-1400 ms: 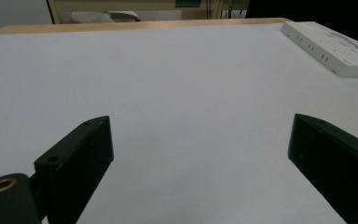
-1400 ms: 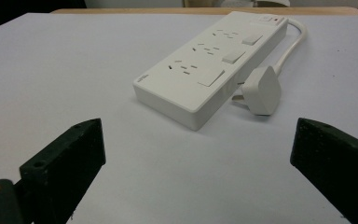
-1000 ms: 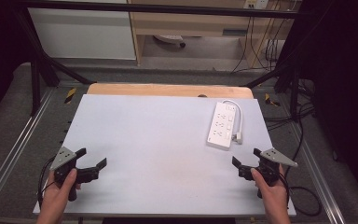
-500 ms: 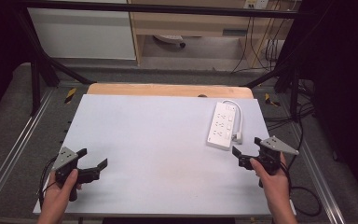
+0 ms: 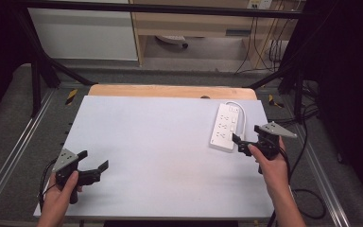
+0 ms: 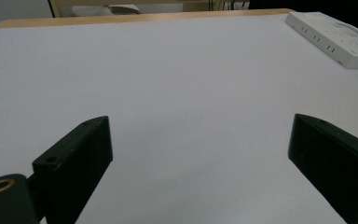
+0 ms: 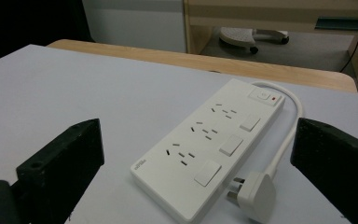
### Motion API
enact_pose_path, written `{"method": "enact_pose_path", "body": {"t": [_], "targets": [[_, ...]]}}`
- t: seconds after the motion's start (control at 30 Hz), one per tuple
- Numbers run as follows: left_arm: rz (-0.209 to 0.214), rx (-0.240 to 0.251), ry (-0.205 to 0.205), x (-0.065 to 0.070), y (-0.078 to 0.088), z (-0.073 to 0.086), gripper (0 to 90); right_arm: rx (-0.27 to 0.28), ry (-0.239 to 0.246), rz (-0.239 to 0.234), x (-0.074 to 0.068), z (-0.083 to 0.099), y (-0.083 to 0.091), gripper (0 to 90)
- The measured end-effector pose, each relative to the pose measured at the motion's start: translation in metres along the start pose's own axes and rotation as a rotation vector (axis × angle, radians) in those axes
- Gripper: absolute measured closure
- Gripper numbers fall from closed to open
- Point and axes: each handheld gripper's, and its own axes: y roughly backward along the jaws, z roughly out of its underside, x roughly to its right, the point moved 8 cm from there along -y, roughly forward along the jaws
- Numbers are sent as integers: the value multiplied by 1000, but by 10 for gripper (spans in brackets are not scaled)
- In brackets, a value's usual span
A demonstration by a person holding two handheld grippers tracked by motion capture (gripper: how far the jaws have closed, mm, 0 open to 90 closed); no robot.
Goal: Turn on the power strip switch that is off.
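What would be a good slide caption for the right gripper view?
Open right gripper facing a white power strip and its plug on the pale table.

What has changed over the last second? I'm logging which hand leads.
The right tongs moved forward along the table's right side, closing in on the white power strip, open and holding nothing. The left tongs barely shifted and are open too. The power strip stayed put on the table.
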Motion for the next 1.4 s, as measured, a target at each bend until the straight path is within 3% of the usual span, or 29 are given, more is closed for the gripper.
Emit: {"method": "enact_pose_path", "body": {"t": [0.43,0.9,1.4], "targets": [[0,-3,0,0,0,0,64,15,-52,14,14,-9,-16,51],[3,-9,1,1,0,1,63,18,-42,52,24,-16,-25,93],[2,-6,1,1,0,1,63,32,-50,72,33,-21,-37,395]]}}
